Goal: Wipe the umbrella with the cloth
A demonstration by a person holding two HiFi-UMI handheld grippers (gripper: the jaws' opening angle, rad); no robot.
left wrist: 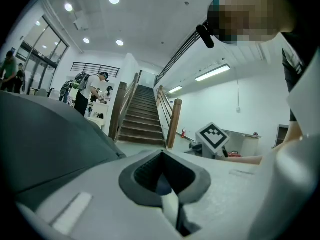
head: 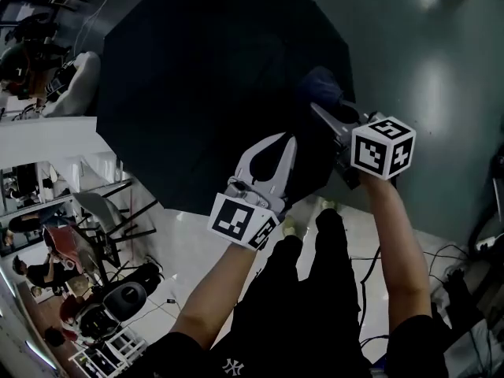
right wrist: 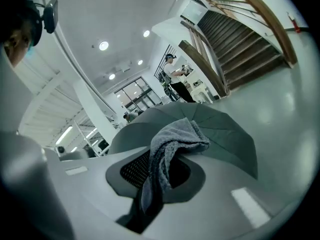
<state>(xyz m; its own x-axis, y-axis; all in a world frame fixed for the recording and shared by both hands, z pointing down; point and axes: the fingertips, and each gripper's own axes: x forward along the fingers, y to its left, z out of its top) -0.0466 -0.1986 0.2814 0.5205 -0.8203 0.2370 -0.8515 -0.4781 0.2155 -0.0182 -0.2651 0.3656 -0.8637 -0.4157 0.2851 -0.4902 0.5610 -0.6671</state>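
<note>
My right tongs [head: 319, 110] are clamped on the cloth [right wrist: 170, 144], a grey towelling rag that bunches up out of the closed tips and hangs down between the two jaws. Seen from my head, the wad of cloth [head: 323, 85] lies against the dark canopy of the umbrella [head: 213, 77], near its right-hand edge. The umbrella is spread open just ahead of me, top side towards me, its ribs fanning outward, over a glossy grey floor [head: 441, 77]; I cannot tell whether its rim rests on that floor. My left tongs [head: 285, 144] point up at the near edge of the canopy with the jaws brought together at the tips, and I cannot make out anything pinched between them. In the left gripper view the canopy [left wrist: 45, 134] fills the lower left just beside those tongs, with a wooden staircase [left wrist: 142, 114] and a person carrying a backpack [left wrist: 90, 91] well beyond it. My legs, in dark trousers, stand just behind the umbrella
</note>
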